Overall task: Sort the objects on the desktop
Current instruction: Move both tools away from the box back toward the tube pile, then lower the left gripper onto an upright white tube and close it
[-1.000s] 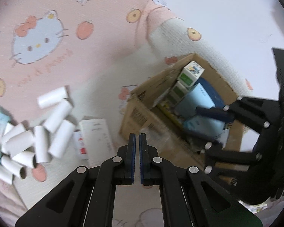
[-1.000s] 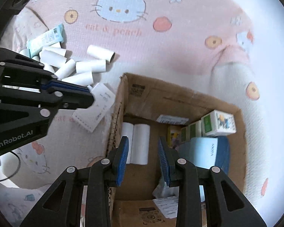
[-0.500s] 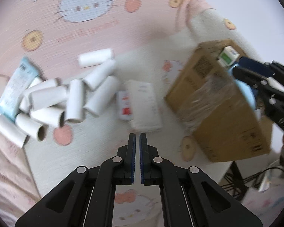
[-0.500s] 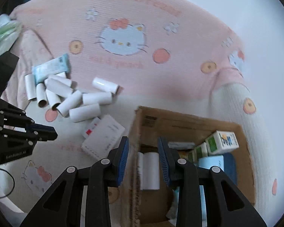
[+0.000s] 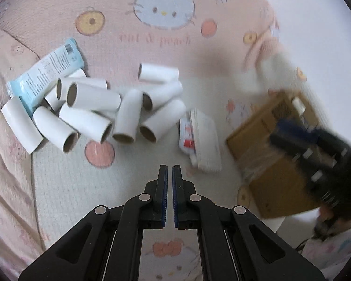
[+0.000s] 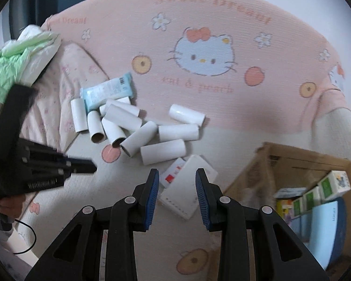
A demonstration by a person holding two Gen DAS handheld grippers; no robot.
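Several white paper tubes (image 5: 126,117) (image 6: 147,135) lie in a heap on the pink cat-print blanket, and a light blue packet (image 5: 46,75) (image 6: 107,91) rests on the heap's far left. Beside the tubes lie a flat white packet (image 5: 206,140) (image 6: 189,187) and a small red-and-white one (image 5: 186,135) (image 6: 173,173). A cardboard box (image 5: 269,171) (image 6: 264,164) at the right holds green-white cartons (image 6: 332,185) and a light blue box (image 6: 327,224). My left gripper (image 5: 170,171) (image 6: 82,166) is shut and empty, short of the tubes. My right gripper (image 6: 177,175) (image 5: 304,140) hovers open above the white packet, holding nothing.
A crumpled green and white bag (image 6: 23,53) sits at the blanket's far left corner. A thin black cable (image 6: 23,241) hangs below the near left edge. The blanket (image 6: 206,23) drops off at the right past the box.
My left gripper swung left, away from the box and toward the tube heap. My right gripper drew back from over the box to above the white packet. Neither pair of jaws changed.
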